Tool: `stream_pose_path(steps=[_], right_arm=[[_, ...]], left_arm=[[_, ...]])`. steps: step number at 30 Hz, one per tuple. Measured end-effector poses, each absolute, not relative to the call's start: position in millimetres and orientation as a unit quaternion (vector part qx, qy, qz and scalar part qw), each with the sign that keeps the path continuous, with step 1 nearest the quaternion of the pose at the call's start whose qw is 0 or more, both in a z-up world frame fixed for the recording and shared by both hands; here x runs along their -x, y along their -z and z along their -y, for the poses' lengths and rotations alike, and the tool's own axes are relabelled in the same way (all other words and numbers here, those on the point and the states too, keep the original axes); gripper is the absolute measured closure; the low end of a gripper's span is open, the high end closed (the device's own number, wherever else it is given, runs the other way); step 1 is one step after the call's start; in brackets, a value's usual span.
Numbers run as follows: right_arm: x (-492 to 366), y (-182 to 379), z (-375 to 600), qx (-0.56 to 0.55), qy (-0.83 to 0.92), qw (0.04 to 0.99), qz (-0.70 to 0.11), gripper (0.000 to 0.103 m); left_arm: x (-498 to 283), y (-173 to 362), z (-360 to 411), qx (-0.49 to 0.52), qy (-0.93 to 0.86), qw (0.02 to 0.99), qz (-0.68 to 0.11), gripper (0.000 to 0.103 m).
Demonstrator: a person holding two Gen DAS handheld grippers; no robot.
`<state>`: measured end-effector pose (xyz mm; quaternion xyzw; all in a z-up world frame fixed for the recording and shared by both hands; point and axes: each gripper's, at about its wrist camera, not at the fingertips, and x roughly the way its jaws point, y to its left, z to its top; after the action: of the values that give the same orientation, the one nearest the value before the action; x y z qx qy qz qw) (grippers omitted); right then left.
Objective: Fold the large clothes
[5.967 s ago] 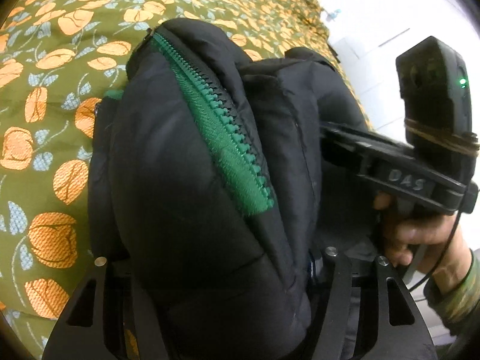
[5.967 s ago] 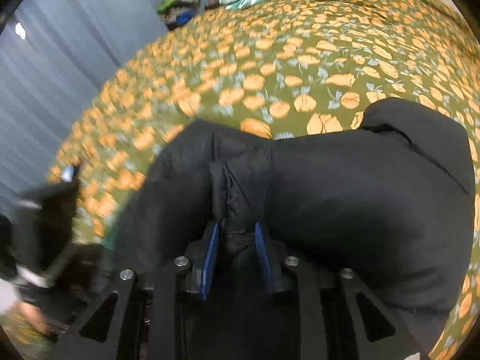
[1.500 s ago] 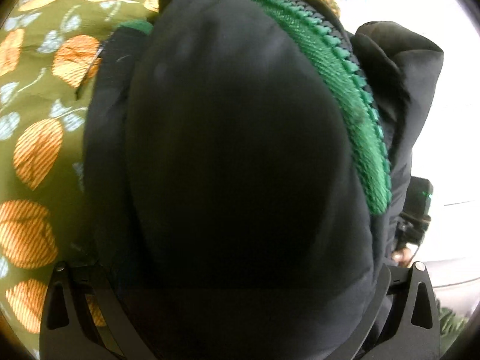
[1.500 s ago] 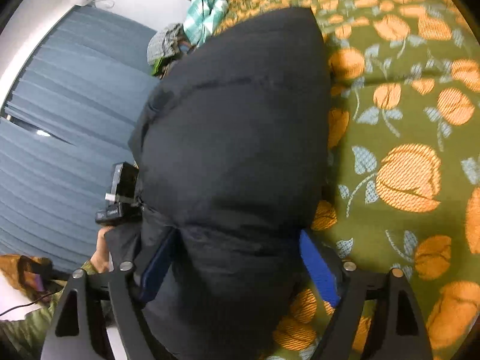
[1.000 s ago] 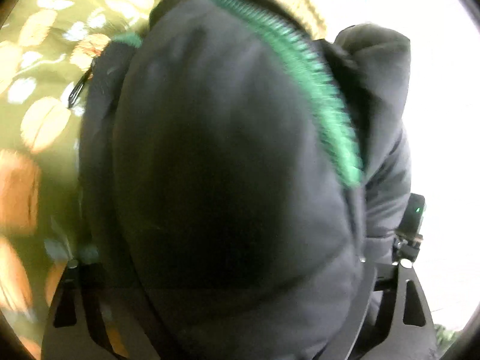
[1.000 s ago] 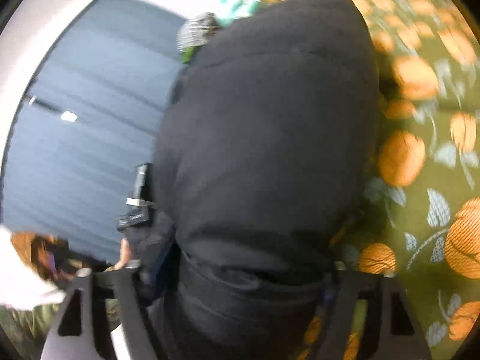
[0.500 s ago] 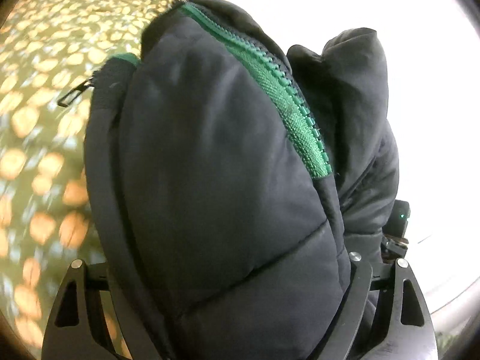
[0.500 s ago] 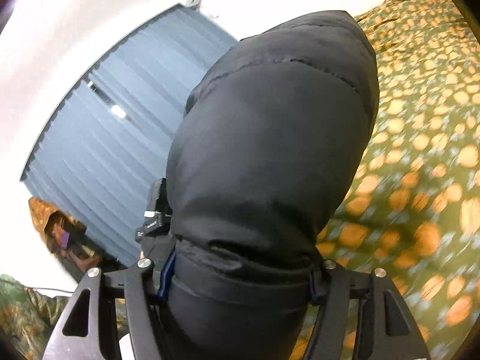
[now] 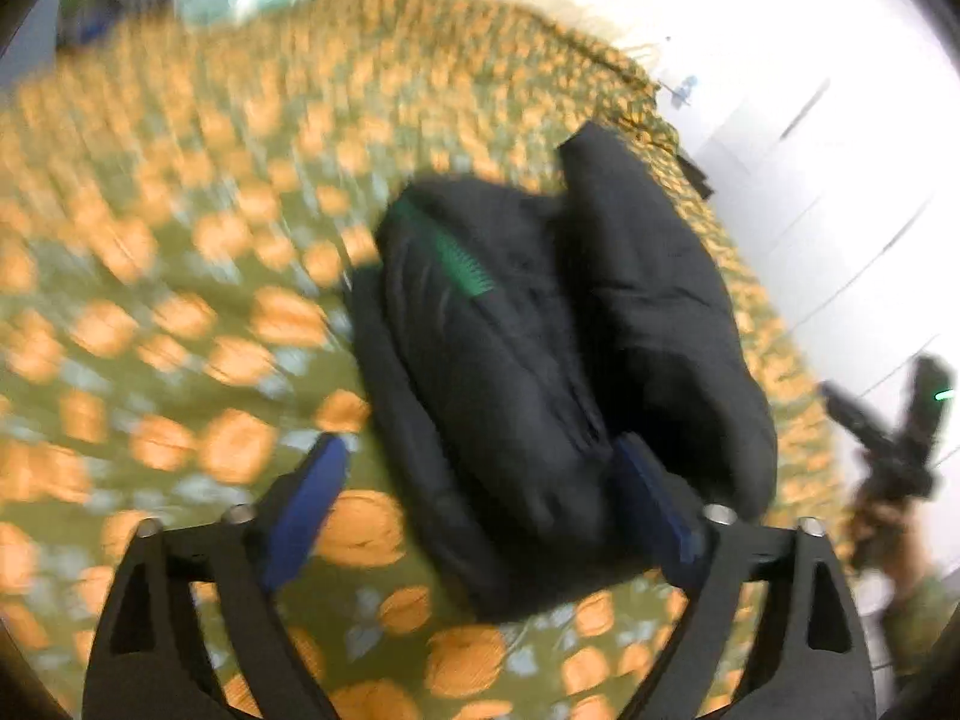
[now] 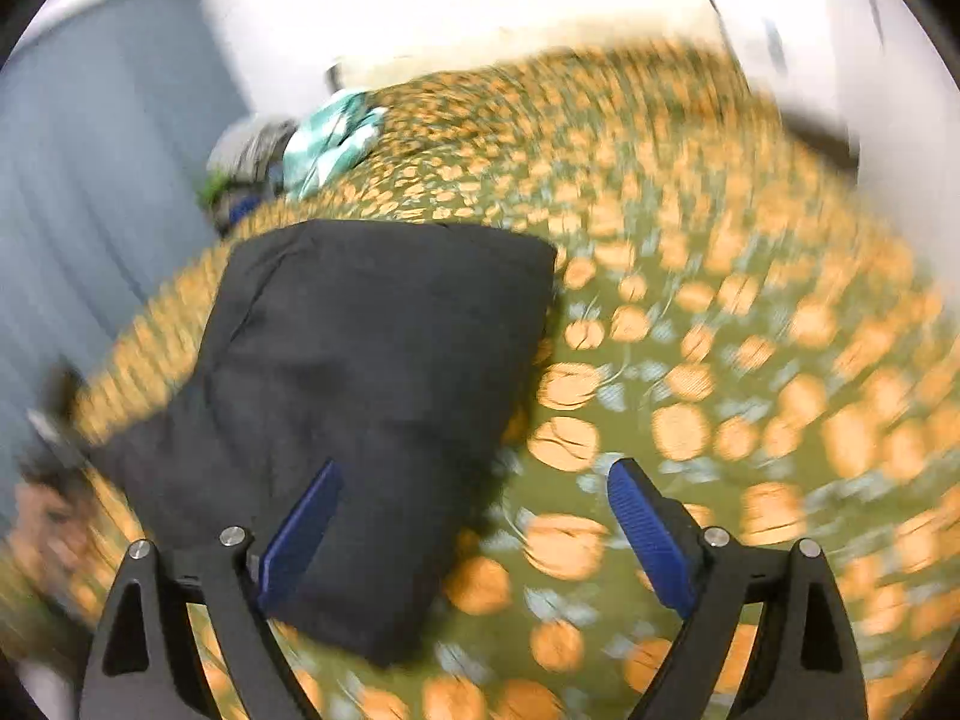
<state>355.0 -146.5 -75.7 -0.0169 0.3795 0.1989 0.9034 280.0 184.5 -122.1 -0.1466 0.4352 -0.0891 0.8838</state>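
Observation:
The black puffy jacket lies as a folded bundle on the olive bedspread with orange flowers, its green zipper on top. My left gripper hovers over its near end with the jaws opening wide; the left pad is clear of the cloth and the right pad sits beside it without pressing. In the right wrist view the jacket lies below and left of my right gripper, whose jaws are opening with nothing pressed between them. The right gripper, held by a hand, shows blurred at the far right.
A teal checked cloth and other clothes are heaped at the bed's far corner. A blue-grey curtain hangs on the left and a white wall runs along the bed's right edge. Both views are motion-blurred.
Both grippers let go of the jacket bundle, which now rests on the bed. Both jaws have widened and both hands have drawn back and up from it.

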Motion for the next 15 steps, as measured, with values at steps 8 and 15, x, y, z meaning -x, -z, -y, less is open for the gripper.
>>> stream_pose_path(steps=[8,15], right_arm=[[-253.0,20.4,134.2,0.059,-0.15,0.948,-0.275,0.011],[-221.3,-1.7,149.0,-0.026,-0.124,0.953,-0.277,0.01]], left_arm=[[-210.7,51.0,-151.5,0.026,-0.105,0.946,-0.307,0.0],[-174.9,29.5,-126.3,-0.022,-0.124,0.955,-0.269,0.0]])
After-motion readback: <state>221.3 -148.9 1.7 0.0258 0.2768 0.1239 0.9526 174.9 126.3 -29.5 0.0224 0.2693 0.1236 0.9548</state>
